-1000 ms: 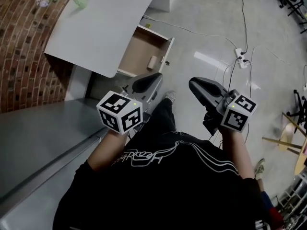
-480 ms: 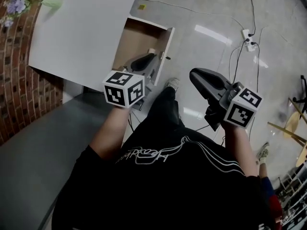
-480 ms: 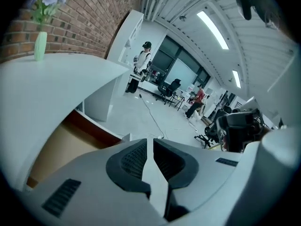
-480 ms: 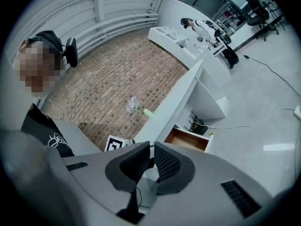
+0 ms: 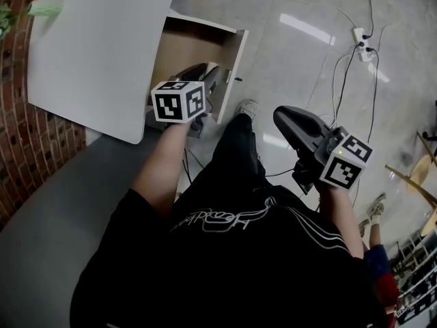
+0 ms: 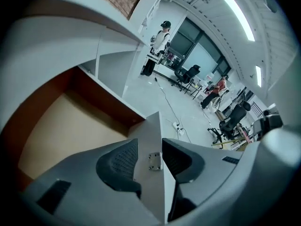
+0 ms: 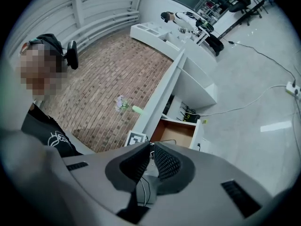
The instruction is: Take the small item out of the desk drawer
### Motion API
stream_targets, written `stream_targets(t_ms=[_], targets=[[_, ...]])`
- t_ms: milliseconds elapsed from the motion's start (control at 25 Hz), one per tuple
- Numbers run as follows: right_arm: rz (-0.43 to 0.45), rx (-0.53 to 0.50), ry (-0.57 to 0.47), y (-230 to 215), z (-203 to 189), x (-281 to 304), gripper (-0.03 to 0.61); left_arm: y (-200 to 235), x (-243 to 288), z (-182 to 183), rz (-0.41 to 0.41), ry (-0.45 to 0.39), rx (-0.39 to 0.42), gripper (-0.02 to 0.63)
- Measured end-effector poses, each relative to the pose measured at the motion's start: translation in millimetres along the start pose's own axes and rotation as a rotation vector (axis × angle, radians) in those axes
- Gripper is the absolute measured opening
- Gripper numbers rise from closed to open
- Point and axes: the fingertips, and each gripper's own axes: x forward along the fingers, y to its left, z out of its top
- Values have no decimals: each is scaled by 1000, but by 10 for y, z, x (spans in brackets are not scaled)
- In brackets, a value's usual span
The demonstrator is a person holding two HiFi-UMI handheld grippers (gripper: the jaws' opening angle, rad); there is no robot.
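Observation:
The white desk (image 5: 95,46) has its drawer (image 5: 191,43) pulled open, tan floor showing. My left gripper (image 5: 205,74) is at the drawer's white front panel (image 5: 233,60). In the left gripper view the jaws are opening and straddle that panel (image 6: 153,135), which stands between the dark pads (image 6: 117,161). The bare drawer floor (image 6: 61,131) lies to the left. No small item shows in any view. My right gripper (image 5: 280,115) hangs over the floor to the right, apart from the drawer, shut with nothing in it (image 7: 151,147). The drawer (image 7: 176,132) shows beyond it.
A brick wall (image 5: 20,135) and a grey bench (image 5: 61,210) lie to the left. Cables and a power strip (image 5: 362,43) run across the glossy floor at the right. A plant (image 5: 27,9) stands on the desk. Office chairs (image 6: 230,124) and a person stand far off.
My left gripper has moved forward from in front of my body to the drawer's front panel. The right gripper has hardly moved. A small pale item seen earlier in the drawer no longer shows.

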Motion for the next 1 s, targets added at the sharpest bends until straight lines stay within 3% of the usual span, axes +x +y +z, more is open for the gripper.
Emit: stream_targets(t_ms=[320,520,1000], targets=[[-5,71,16,-287,-64,90,57,463,556,-312,81,163,44,180],[3,113,44,-420,-162,156,57,630,824,-500,87,274,44,186],[58,127,44,-473,-195,233,57,935,1100,-902,116,431,32,202]])
